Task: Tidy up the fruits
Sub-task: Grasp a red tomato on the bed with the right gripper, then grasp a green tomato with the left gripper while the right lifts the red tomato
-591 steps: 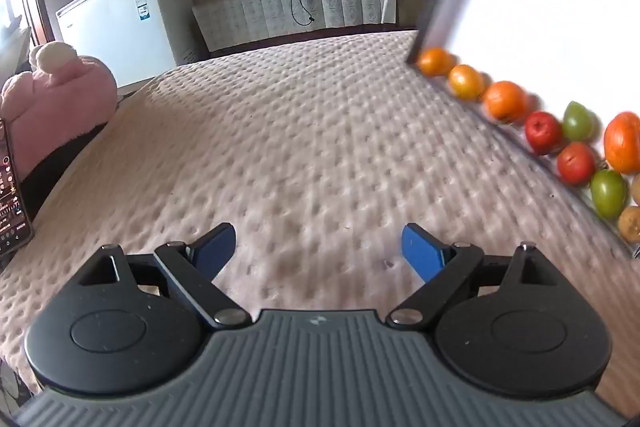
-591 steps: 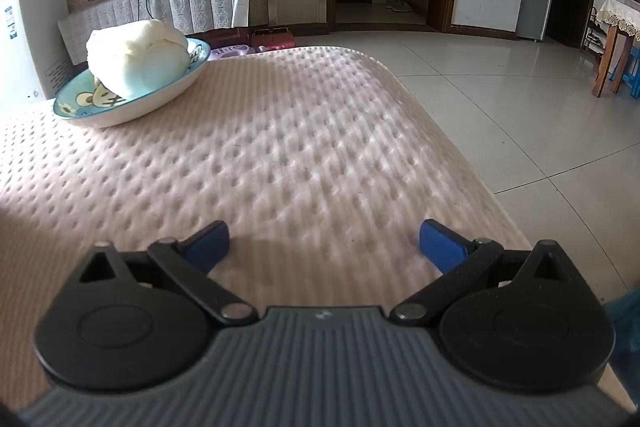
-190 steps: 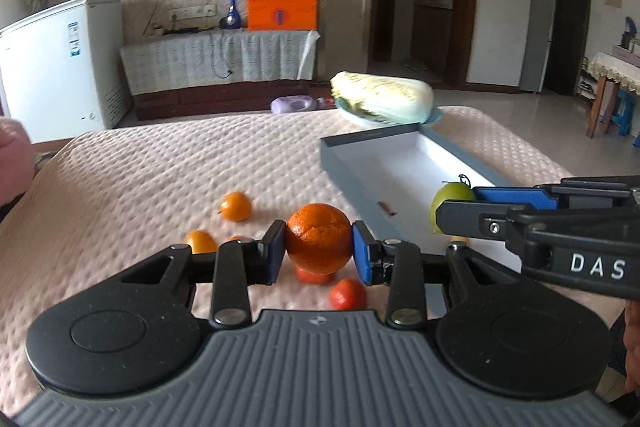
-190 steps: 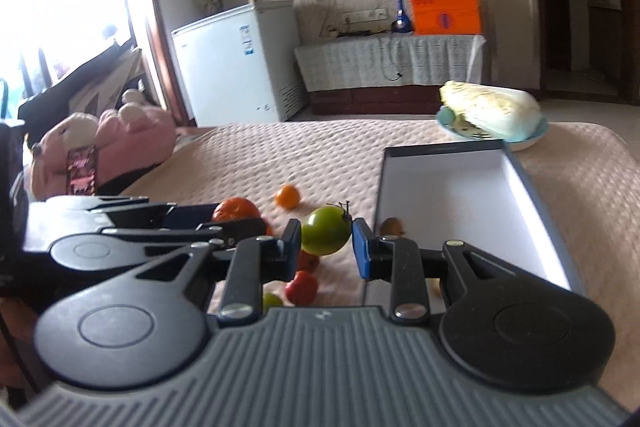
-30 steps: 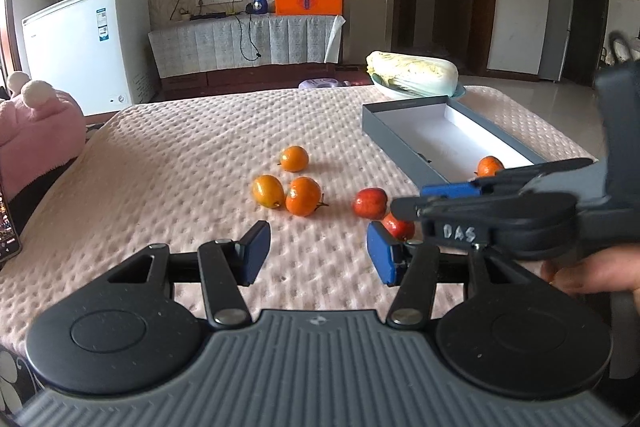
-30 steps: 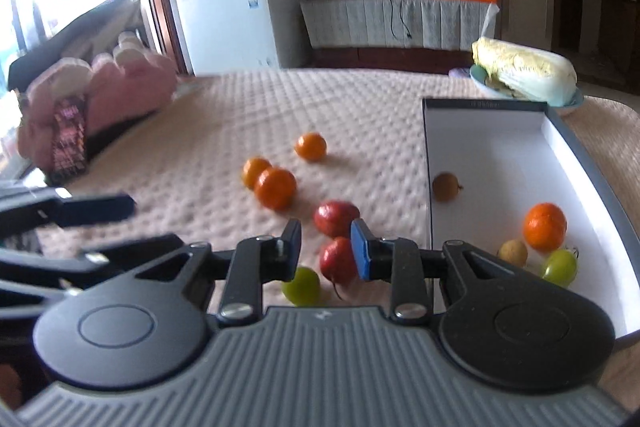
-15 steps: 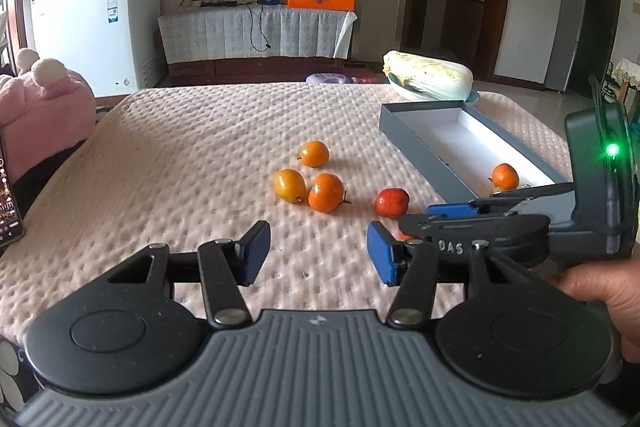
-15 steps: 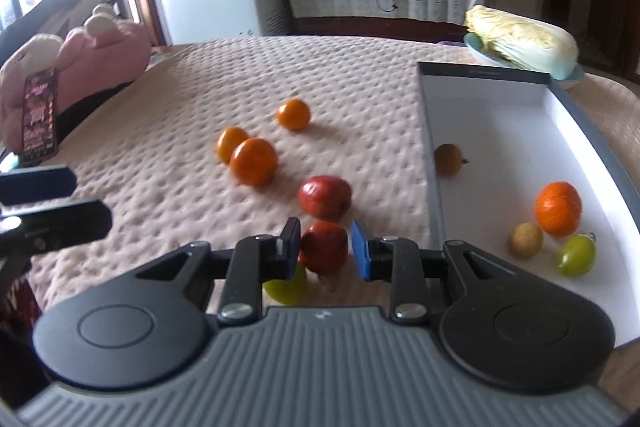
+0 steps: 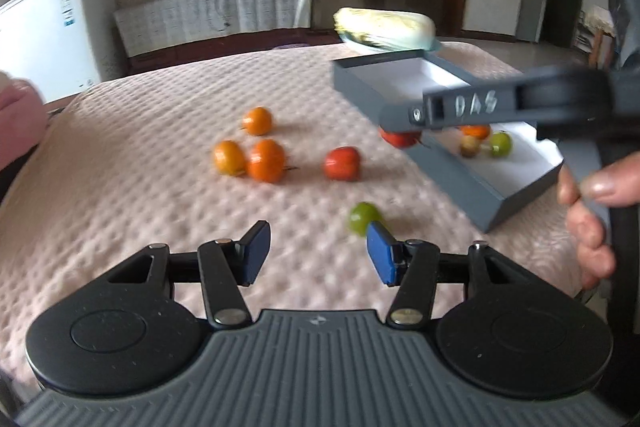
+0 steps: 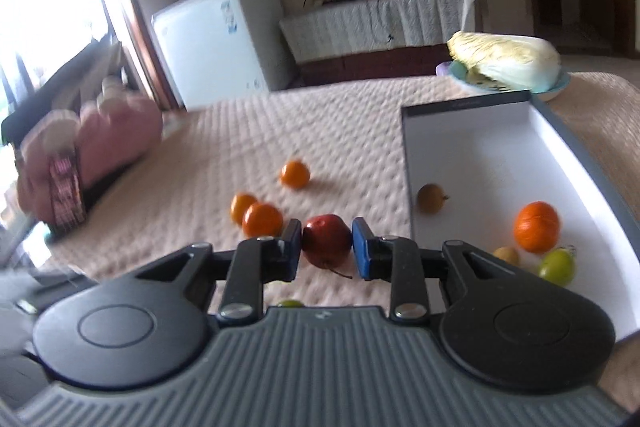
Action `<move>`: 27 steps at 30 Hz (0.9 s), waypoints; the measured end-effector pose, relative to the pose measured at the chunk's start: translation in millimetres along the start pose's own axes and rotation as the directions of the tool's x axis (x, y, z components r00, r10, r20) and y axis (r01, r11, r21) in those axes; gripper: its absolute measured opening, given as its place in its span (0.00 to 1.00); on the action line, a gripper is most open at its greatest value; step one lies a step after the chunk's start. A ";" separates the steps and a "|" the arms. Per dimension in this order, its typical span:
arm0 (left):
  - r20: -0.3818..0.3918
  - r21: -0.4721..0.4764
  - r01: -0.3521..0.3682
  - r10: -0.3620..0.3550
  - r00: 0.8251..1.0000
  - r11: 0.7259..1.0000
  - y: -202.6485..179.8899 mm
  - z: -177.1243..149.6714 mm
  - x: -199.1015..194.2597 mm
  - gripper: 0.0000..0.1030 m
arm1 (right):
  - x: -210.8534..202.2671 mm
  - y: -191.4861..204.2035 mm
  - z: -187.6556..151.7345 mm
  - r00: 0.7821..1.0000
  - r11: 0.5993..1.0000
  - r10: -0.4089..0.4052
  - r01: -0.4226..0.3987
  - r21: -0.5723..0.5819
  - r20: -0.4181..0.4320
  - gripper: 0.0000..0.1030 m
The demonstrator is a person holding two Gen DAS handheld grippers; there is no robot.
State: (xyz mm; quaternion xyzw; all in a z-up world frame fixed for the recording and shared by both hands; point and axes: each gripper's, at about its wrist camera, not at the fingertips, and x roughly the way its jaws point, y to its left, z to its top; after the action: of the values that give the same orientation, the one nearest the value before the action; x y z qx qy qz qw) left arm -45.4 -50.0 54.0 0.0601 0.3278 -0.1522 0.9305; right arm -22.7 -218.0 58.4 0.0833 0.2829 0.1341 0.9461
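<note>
Three orange fruits, a red fruit and a green fruit lie loose on the pink bedspread. My left gripper is open and holds nothing, and the green fruit lies just beyond its right fingertip. My right gripper is shut on another red fruit, lifted off the bed beside the near left wall of the grey box. In the left wrist view this red fruit hangs at the box's side. Inside lie an orange, a brown fruit, a yellowish one and a green one.
A cabbage on a plate sits past the box's far end. A pink plush toy lies at the bed's left edge, with a white freezer behind it. A person's hand grips the right tool at the right.
The right gripper has lifted the red fruit off the bed, up beside the box wall. The left gripper has dropped and come closer to the loose fruits, so the green one is now at its right finger.
</note>
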 end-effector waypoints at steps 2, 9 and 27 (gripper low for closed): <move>-0.010 0.010 0.003 -0.003 1.000 1.000 -9.9 1.8 9.7 0.58 | -9.4 -7.8 1.9 1.000 1.000 0.005 -0.005 0.016 0.015 0.29; -0.034 0.010 0.006 -0.006 0.999 1.000 -37.8 7.6 37.6 0.58 | -27.9 -30.7 3.8 0.999 0.998 0.017 -0.020 0.063 0.035 0.30; -0.034 -0.081 -0.049 0.047 0.998 0.996 -24.6 13.6 45.0 0.27 | -34.4 -29.1 2.1 0.998 0.998 0.055 -0.056 0.036 0.037 0.29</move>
State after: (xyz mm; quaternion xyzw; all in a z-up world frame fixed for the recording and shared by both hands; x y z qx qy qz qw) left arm -12.1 -87.1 36.1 0.0323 0.3471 -0.1153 0.9302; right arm -43.2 -256.1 71.0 0.1111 0.2657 0.1534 0.9453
